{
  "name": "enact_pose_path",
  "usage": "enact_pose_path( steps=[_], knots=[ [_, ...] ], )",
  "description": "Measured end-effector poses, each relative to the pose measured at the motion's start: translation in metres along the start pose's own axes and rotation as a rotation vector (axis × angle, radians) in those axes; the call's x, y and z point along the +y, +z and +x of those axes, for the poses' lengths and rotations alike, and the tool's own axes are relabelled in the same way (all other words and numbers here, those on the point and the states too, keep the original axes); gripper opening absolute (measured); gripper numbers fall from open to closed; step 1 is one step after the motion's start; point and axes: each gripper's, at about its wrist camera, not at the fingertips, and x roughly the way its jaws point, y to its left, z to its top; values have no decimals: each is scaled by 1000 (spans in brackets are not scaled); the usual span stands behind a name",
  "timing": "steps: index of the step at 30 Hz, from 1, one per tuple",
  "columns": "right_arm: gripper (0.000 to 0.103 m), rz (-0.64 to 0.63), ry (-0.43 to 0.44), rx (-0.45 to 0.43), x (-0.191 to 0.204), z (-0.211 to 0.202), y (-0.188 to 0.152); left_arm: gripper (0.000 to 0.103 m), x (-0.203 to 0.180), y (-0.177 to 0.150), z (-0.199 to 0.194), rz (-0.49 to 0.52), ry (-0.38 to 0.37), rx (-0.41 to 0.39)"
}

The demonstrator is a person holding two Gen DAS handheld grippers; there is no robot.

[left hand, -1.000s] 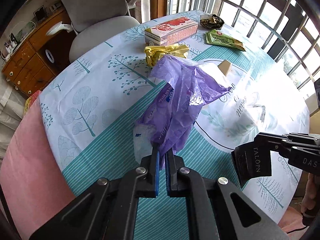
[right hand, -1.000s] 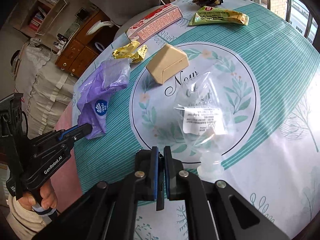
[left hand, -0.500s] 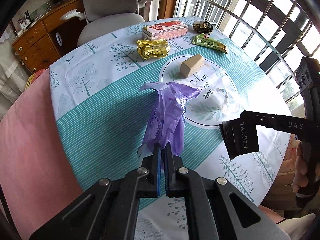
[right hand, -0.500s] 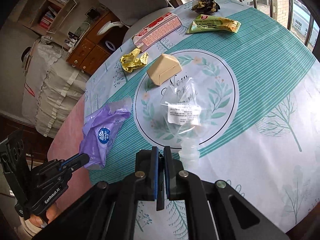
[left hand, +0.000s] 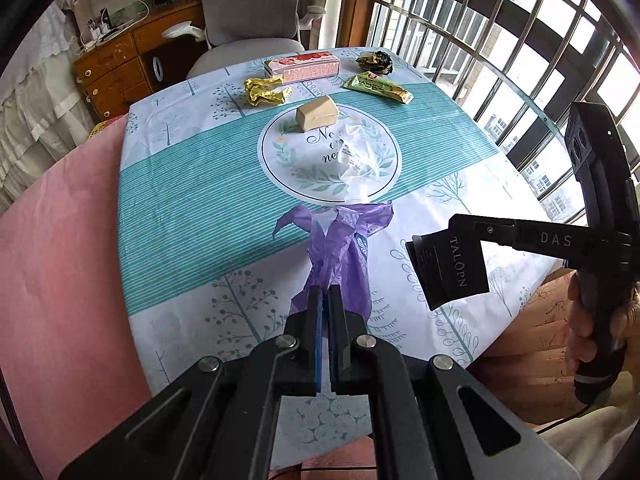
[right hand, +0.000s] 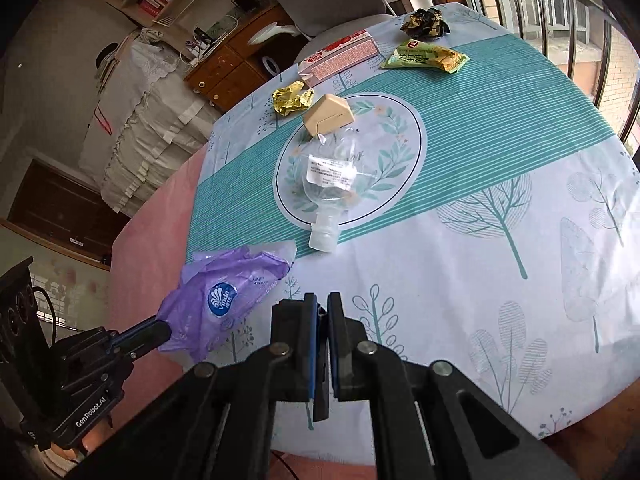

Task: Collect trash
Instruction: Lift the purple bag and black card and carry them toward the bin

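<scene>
Gripping the purple plastic bag (left hand: 340,256) by its near end, the left gripper (left hand: 325,300) has its jaws clenched on the film, the bag trailing over the near edge of the table (left hand: 192,184). The right gripper (right hand: 322,312) hangs just beside it, jaws pressed together on nothing. This looks like the first pickup. Still lying out there: the clear pouch (right hand: 330,178), tan wedge (right hand: 328,115), yellow wrapper (right hand: 291,98), pink box (right hand: 340,58), green packet (right hand: 424,58) and dark crumpled wrapper (right hand: 426,22). Next call: carry the bag off to a bin, none in view.
</scene>
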Motion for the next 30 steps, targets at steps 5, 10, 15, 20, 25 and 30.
enact_pose_path(
  steps=[5, 10, 15, 20, 25, 30],
  knots=[
    [5, -58, 27, 20, -19, -22, -24, 0, -38, -35, -1, -131, -5, 6],
    [5, -117, 47, 21, -27, -40, -42, 0, -69, -60, 3, -164, 47, 0],
    [5, -126, 46, 35, -34, -42, -51, 0, -70, -68, 28, -220, 64, 50],
    [5, -125, 44, 45, -38, -38, -55, 16, -68, -63, 32, -223, 54, 40],
    [5, -89, 43, 50, -43, -31, -56, 60, -56, -56, 38, -244, 37, 60],
    [5, -56, 33, 56, -48, -23, -52, 60, -48, -46, 53, -245, 14, 100]
  ],
)
